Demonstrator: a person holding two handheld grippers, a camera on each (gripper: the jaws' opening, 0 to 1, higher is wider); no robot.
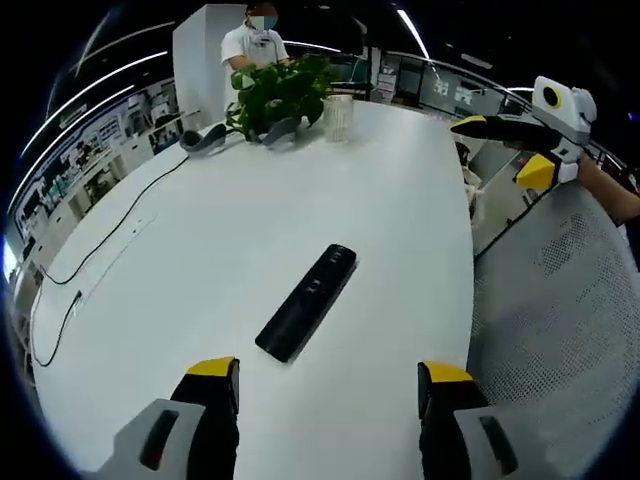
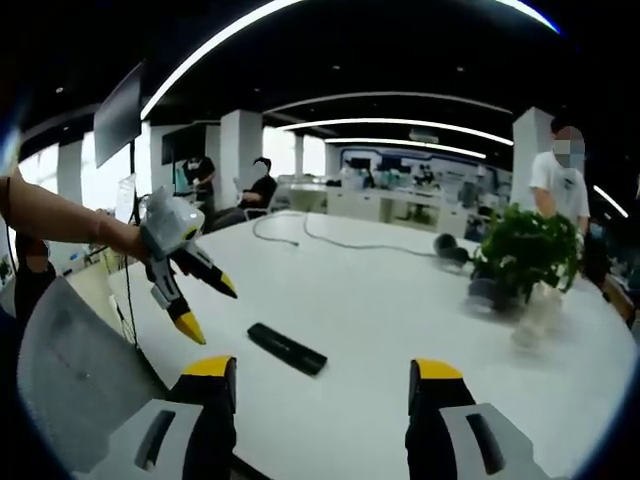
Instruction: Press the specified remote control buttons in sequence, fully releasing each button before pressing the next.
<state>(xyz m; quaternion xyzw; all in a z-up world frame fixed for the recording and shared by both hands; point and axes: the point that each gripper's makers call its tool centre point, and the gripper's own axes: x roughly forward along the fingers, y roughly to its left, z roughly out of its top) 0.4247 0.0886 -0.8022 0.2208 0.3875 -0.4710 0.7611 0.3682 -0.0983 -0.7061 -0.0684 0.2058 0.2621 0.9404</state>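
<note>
In the left gripper view, the left gripper rises from the bottom edge with its two yellow-tipped jaws standing wide apart and nothing between them. Just beyond the tips, on the white table, lies the black remote control. It rests flat, slanted, with its near end closer to the left jaw and its far end pointing up and to the right; it sits roughly between the lines of the two jaws and is clear of both. To the right of the table is the grey mesh back of a chair. Above it, at the upper right, the right gripper comes into view off the table's edge, well apart from the remote, its yellow-tipped jaws spread and empty. Along the table's left side runs a black cable. At the far end stand a green potted plant, a pale ribbed vase beside it, and dark headphones. A person in a white shirt stands behind the plant.

In the right gripper view, the right gripper holds its jaws wide apart with nothing clamped. The remote control lies on the table just beyond and between the tips, nearer the left jaw. To the left, the left gripper hangs above the table's edge, jaws parted, its tips near the remote but not touching it.
</note>
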